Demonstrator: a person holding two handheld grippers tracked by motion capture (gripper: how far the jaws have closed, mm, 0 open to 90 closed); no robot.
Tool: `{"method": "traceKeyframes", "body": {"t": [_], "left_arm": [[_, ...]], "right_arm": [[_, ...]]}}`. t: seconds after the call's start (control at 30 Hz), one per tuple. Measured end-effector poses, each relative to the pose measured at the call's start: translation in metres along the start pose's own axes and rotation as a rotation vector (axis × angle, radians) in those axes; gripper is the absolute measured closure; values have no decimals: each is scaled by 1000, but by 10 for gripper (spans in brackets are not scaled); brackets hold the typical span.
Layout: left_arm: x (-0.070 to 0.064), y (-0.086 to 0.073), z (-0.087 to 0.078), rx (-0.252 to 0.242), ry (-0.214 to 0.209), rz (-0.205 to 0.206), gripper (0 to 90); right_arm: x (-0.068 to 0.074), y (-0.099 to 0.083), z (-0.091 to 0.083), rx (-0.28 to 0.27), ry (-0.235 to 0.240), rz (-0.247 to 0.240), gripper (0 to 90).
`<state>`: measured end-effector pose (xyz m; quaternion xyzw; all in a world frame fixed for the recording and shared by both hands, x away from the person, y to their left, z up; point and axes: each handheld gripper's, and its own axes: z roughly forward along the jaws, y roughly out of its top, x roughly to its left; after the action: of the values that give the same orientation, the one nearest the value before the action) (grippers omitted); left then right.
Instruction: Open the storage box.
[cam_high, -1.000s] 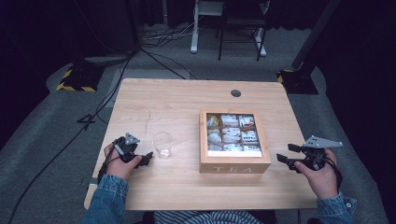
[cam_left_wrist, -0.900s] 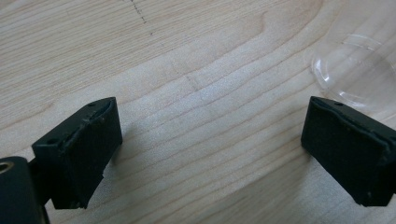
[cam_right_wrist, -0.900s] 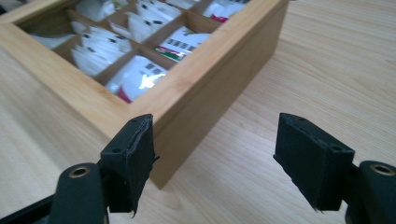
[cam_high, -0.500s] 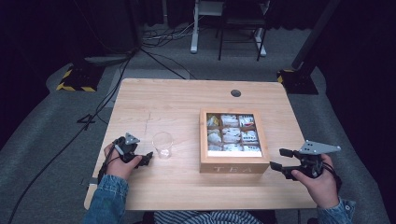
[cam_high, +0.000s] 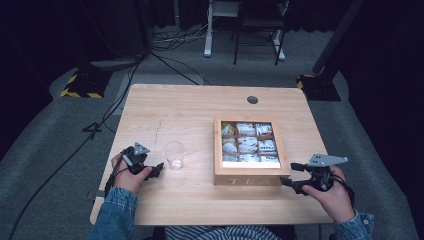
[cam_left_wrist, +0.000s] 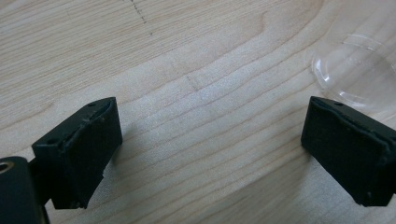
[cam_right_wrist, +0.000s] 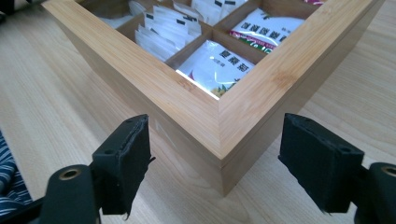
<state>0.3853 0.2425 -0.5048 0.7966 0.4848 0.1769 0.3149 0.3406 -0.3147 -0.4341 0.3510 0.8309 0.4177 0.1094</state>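
- Bamboo-coloured tea box (cam_high: 248, 179) sits on the table (cam_high: 200, 107), its lid off or folded out of sight, with nine compartments of packets showing.
- Its near right corner lies straight ahead of the right gripper (cam_high: 291, 176), pointing into the gap between the jaws in the right gripper view (cam_right_wrist: 219, 140).
- That gripper's jaws are spread wide, one on each side of the corner, touching neither face.
- Judging by this, the right hand (cam_high: 332, 197) is much the nearer to the box, and any grasp would take the corner or a wall.
- Left gripper (cam_high: 154, 170) has jaws spread over bare wood.
- A clear cup (cam_high: 174, 155) stands just ahead of it, off its right jaw (cam_left_wrist: 359, 70).
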Motion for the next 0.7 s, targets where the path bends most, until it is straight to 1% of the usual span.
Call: {"method": "traceKeyframes", "body": {"t": [0.07, 0.2, 0.3, 0.33, 0.37, 0.4, 0.57, 0.7], "left_arm": [[0, 0, 0, 0, 0, 0, 56], [0, 0, 0, 0, 0, 0, 56], [0, 0, 0, -1, 0, 0, 56], [0, 0, 0, 0, 0, 0, 56], [0, 0, 0, 0, 0, 0, 56], [0, 0, 0, 0, 0, 0, 56], [0, 0, 0, 0, 0, 0, 56], [0, 0, 0, -1, 0, -2, 56]], "right_arm": [[0, -1, 3, 11, 2, -3, 301], [-1, -3, 7, 29, 0, -11, 324], [-3, -5, 10, 45, -3, -20, 357], [-3, -5, 10, 46, -3, -23, 388], [-3, -5, 10, 46, -3, -23, 388], [-2, -5, 10, 49, -5, -24, 422], [-2, -5, 8, 55, -13, -29, 453], [-2, -5, 8, 55, -14, -27, 454]]}}
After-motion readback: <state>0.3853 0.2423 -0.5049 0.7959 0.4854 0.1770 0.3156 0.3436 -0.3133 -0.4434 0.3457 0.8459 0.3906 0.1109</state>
